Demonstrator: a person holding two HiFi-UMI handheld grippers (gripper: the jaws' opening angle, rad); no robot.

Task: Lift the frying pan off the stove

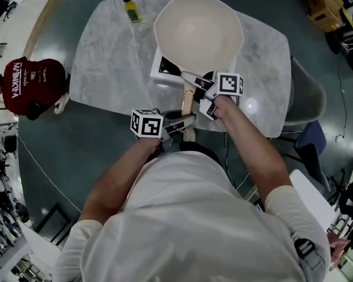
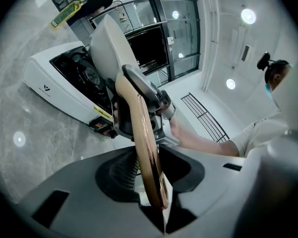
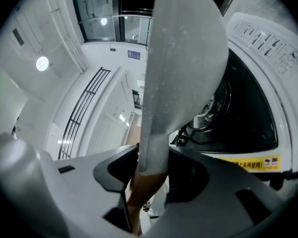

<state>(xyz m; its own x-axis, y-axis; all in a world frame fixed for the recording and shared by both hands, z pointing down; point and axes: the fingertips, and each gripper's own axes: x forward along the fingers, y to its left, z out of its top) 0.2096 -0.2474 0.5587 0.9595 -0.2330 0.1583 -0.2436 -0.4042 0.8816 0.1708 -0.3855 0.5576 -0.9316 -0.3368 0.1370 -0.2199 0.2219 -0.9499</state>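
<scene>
The cream frying pan (image 1: 198, 31) is tilted above the white stove (image 1: 159, 69) on the marble table. Its wooden handle (image 1: 187, 101) points toward me. My left gripper (image 1: 179, 122) is shut on the handle's near end. My right gripper (image 1: 203, 96) is shut on the handle where the wood meets the pan's grey neck. In the left gripper view the handle (image 2: 144, 133) runs between the jaws of the left gripper (image 2: 149, 175) up to the pan (image 2: 111, 43), with the stove (image 2: 54, 83) beyond. In the right gripper view the right gripper (image 3: 151, 172) clamps the neck below the pan (image 3: 184, 48), beside the stove (image 3: 258, 73).
A small oil bottle (image 1: 130, 8) stands at the table's (image 1: 106, 63) far left corner. A person in a red cap (image 1: 32, 87) is at the left of the table. A grey chair (image 1: 309, 104) stands at the right, with cables on the floor.
</scene>
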